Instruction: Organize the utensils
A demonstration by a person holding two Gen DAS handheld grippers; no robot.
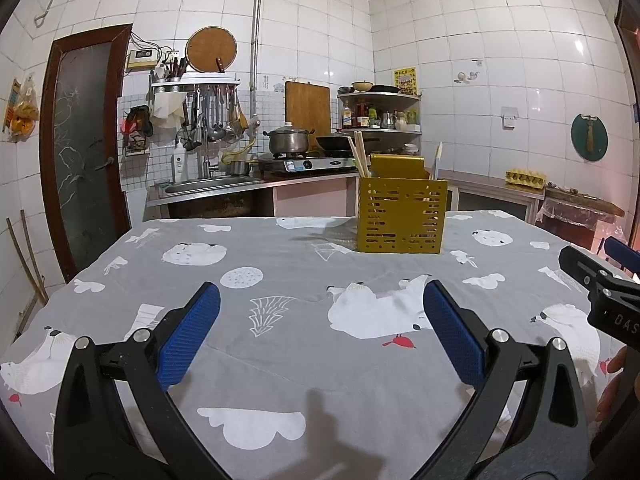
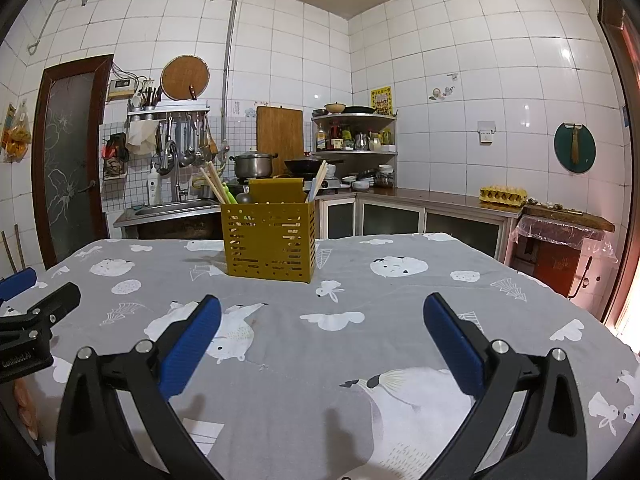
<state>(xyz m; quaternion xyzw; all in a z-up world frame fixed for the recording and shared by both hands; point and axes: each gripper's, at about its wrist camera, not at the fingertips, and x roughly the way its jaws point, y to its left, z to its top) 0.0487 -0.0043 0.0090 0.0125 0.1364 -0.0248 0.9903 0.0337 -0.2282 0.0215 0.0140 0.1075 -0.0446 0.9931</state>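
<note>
Both grippers, left gripper (image 1: 322, 300) and right gripper (image 2: 322, 312), are held spread wide and empty above a grey patterned tablecloth (image 1: 280, 360). A yellow perforated utensil holder (image 2: 269, 240), with chopsticks (image 2: 214, 186) stood inside, is seen upright farther along the table.

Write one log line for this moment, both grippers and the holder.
left gripper: open, empty | right gripper: open, empty | yellow holder: upright on table, chopsticks inside

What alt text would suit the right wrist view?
A yellow slotted utensil holder with chopsticks stands on a grey patterned tablecloth in a tiled kitchen. The open, empty right tool points toward it.
</note>
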